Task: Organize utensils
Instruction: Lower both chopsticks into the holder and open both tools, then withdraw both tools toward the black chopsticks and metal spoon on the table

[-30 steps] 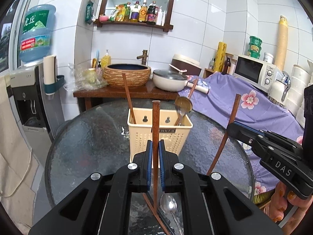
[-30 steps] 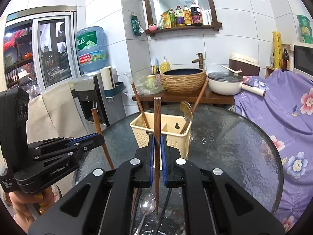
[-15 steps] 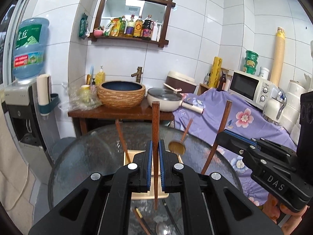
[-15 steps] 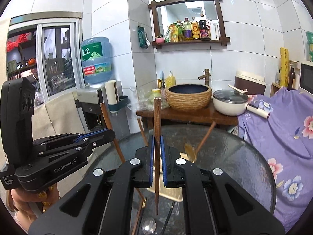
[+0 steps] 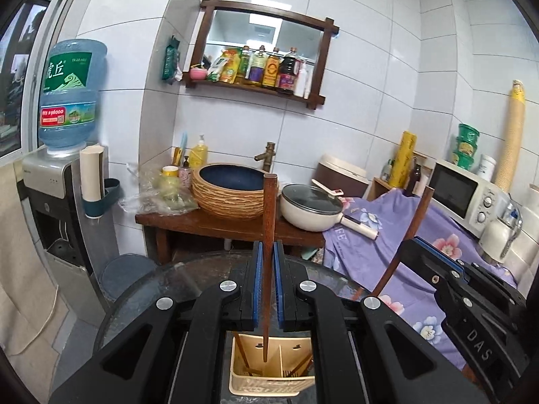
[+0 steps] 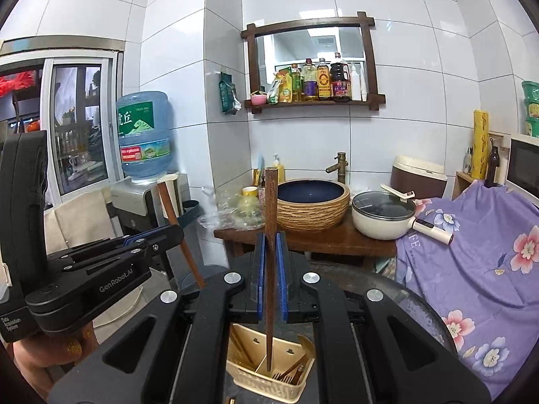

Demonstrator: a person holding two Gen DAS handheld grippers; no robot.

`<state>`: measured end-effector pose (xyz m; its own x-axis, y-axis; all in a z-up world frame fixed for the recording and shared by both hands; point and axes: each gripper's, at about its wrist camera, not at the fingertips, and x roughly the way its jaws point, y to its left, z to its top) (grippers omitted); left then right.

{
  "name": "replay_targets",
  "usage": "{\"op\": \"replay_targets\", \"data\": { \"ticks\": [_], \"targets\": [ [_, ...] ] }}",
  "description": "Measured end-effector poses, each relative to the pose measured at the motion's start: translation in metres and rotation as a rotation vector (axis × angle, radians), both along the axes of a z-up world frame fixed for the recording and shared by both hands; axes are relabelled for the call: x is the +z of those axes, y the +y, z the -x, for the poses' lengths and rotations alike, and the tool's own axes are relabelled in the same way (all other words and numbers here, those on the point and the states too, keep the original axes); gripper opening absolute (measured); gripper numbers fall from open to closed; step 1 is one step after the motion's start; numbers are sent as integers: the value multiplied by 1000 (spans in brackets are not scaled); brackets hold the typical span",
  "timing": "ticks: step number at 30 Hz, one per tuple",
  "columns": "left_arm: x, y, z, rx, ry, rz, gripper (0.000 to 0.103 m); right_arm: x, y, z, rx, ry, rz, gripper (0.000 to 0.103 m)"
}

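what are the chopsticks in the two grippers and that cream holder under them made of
Chopstick in the left gripper, chopstick: looks like dark reddish-brown wood, matte, faint grain. The one in the right gripper, chopstick: same look. Utensil holder: probably cream plastic, moulded, with slotted walls and a divider.

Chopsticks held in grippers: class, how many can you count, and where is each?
2. One chopstick stands upright in the shut left gripper; the other chopstick in the shut right gripper. More utensils sit in the basket below.
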<state>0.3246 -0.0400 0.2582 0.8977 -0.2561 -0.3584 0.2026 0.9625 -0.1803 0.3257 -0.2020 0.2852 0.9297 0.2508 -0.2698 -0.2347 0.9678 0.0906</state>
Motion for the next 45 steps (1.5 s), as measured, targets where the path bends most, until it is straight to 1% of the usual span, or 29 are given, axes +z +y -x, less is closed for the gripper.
{"op": "replay_targets", "data": {
  "ticks": [2, 5, 10, 15, 24, 30, 33, 36, 42, 44, 45],
  "targets": [
    [-9, -2, -8, 4, 22, 4, 6, -10, 2, -8, -15, 5, 8, 7],
    [-26, -5, -15, 13, 45, -6, 6, -31, 6, -18, -16, 39, 17, 7],
    [-58, -8, -25, 13, 101, -19, 6, -61, 9, -24, -23, 72, 31, 7],
    [-80, -5, -29, 14, 140, -20, 6, -86, 7, -27, -29, 103, 32, 7],
    [-107, -6, -32, 10, 186, -40, 6, -116, 4, -31, -35, 152, 29, 7],
    [-122, -5, -36, 9, 218, -45, 6, -128, 1, -34, -44, 179, 26, 7],
    [-129, -5, -37, 5, 227, -55, 6, -131, 1, -35, -52, 175, 32, 7],
    [-130, -8, -35, 11, 214, -77, 6, -130, 1, -35, -48, 177, 31, 8],
    [-126, -7, -33, 1, 210, -72, 7, -130, -2, -33, -54, 158, 17, 8],
    [-124, -6, -31, 5, 197, -77, 12, -129, -3, -32, -59, 152, 17, 8],
    [-123, -5, -29, 4, 190, -75, 16, -129, -4, -31, -59, 149, 18, 8]
  ]
}}
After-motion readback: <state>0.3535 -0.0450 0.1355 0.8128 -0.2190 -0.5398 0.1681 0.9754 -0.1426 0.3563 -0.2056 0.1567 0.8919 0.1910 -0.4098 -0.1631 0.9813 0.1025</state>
